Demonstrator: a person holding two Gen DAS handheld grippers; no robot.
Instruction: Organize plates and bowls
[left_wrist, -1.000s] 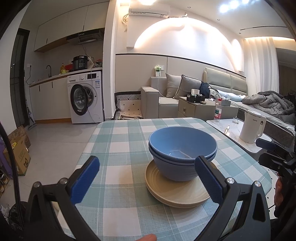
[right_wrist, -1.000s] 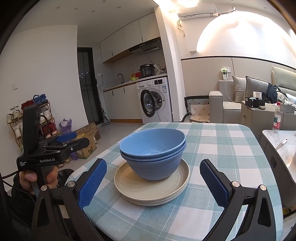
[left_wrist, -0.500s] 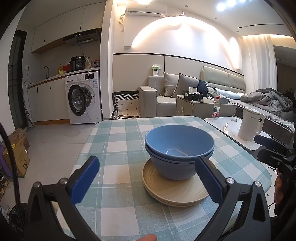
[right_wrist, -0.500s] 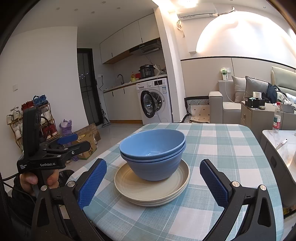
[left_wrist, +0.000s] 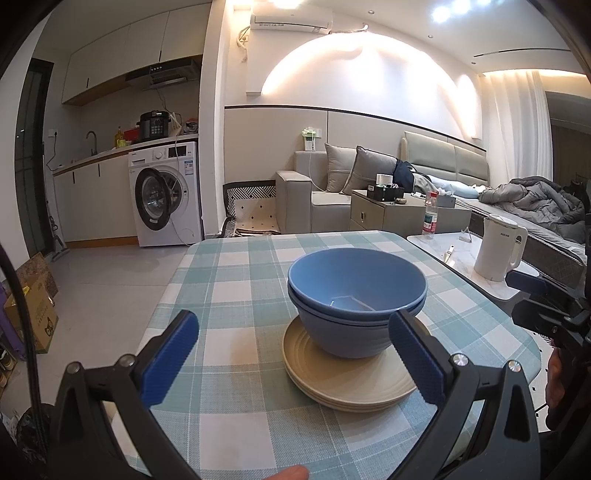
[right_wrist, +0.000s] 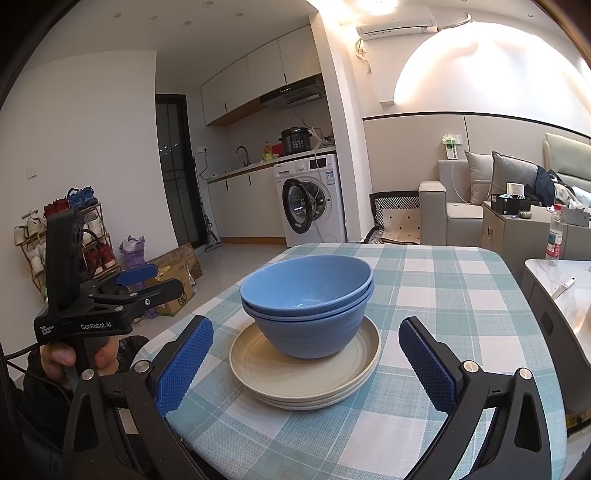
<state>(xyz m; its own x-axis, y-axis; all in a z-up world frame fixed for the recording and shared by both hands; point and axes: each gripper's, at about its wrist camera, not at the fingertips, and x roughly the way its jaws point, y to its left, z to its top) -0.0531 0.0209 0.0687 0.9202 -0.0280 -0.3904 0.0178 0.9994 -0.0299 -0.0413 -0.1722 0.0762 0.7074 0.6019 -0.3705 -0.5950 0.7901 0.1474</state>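
Centrally in both views, two nested blue bowls (left_wrist: 356, 295) (right_wrist: 308, 295), empty inside, sit on your stack of beige plates (left_wrist: 347, 384) (right_wrist: 303, 373) on the checked table (left_wrist: 236, 273). Your left gripper (left_wrist: 291, 362) and right gripper (right_wrist: 304, 363) gape wide at lower frame, holding nothing.

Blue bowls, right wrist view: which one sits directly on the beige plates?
The lower blue bowl, whose base rests on the top beige plate. The upper blue bowl is nested inside it and touches no plate.
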